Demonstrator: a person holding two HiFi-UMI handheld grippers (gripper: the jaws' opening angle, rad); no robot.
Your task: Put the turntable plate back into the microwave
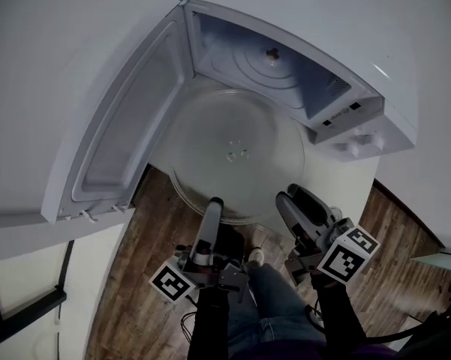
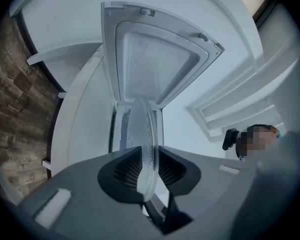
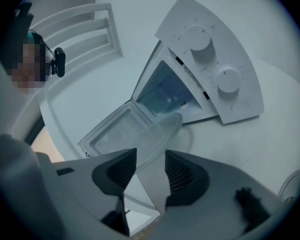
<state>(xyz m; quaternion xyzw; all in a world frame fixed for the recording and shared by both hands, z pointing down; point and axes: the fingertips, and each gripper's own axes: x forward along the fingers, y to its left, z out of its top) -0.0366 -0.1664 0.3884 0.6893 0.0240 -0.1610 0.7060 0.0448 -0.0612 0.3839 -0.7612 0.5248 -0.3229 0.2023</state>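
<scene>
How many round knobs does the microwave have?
2. Both are on the white control panel of the microwave, beside its open cavity: the upper knob, and the lower knob just below it. None looks hidden.

Clear turntable plate (image 1: 236,156) before open microwave (image 1: 289,70)

Dark wood-plank floor (image 1: 146,276), white table (image 1: 30,88), white slatted frame (image 3: 80,26), pale walls, dim light.
</scene>
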